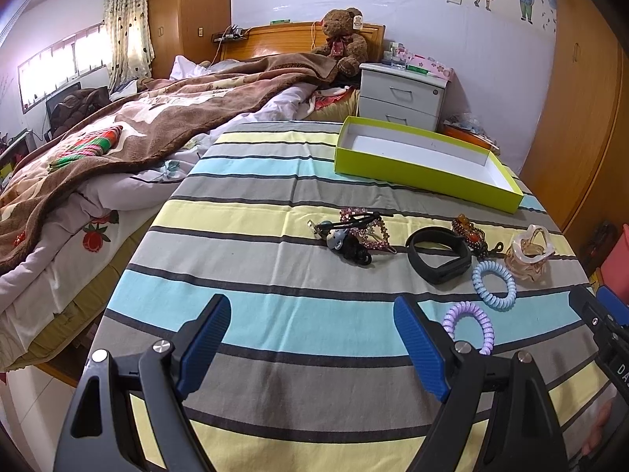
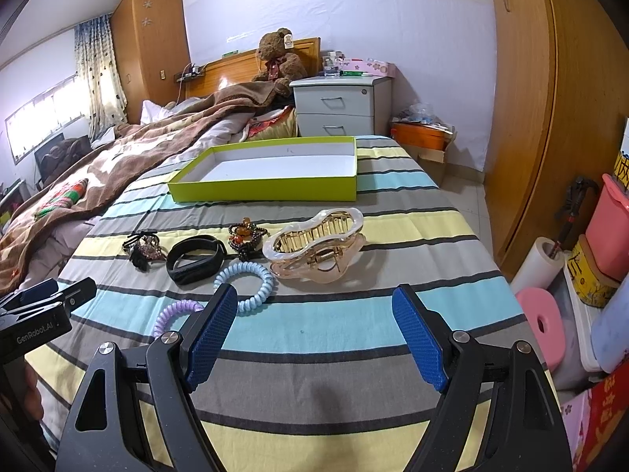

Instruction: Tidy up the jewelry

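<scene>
While unheld, jewelry (image 2: 251, 251) beside box (image 2: 267, 188).

Purple coil tie (image 2: 173, 313) partly hidden behind right hand-held gripper finger (image 2: 210, 332); dark clip pile (image 1: 350, 236) tangled, pieces indistinct.

Hair claw (image 2: 314, 246) nr green tray (image 2: 263, 190)

We see our left gripper (image 1: 312, 322) as black angular arms with round silver screws and ribbed blue pads (image 1: 418, 348). Our right gripper (image 2: 314, 314) looks the same, its blue pads (image 2: 212, 330) finely textured. At the left edge of the right wrist view, white "GenRobot.AI" lettering marks a black body.
</scene>
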### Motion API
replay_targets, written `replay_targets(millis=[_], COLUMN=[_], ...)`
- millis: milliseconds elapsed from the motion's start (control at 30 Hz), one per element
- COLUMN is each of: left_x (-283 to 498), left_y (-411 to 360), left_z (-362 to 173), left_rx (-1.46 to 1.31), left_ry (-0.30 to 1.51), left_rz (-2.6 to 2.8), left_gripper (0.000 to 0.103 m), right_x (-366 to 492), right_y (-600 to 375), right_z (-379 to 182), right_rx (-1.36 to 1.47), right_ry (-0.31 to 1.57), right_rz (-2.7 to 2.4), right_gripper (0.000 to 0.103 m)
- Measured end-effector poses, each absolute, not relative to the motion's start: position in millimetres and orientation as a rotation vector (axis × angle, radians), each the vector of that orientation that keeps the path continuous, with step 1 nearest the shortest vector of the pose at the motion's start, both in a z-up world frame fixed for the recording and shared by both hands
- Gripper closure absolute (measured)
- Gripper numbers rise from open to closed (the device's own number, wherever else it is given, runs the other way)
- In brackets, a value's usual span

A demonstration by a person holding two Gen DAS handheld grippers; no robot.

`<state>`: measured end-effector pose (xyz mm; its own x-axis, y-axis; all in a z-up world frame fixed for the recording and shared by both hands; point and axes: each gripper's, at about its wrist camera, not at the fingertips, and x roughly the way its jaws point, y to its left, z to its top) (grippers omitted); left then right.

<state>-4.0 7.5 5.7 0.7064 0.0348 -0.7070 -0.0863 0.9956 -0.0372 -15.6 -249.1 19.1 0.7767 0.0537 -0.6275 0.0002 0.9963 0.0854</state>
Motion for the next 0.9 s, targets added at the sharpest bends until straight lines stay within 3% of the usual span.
replay_targets(millis=[633, 900], left_x=[-8.2, 3.1], left_y=[14.9, 30.0], left_z=[8.0, 5.7], left_rx=[-0.064, -0.070], left_ry=[0.783, 0.792], left_rz=[0.059, -0.003], left_gripper=[0.017, 0.017], right_x=[-13.3, -1.1], right_y=[-248.0, -224.5], right_z=[19.6, 12.3], right_rx=[0.080, 0.086], right_ry=[0.674, 0.774], right_rz=[0.087, 0.243], right_gripper=[0.022, 0.022])
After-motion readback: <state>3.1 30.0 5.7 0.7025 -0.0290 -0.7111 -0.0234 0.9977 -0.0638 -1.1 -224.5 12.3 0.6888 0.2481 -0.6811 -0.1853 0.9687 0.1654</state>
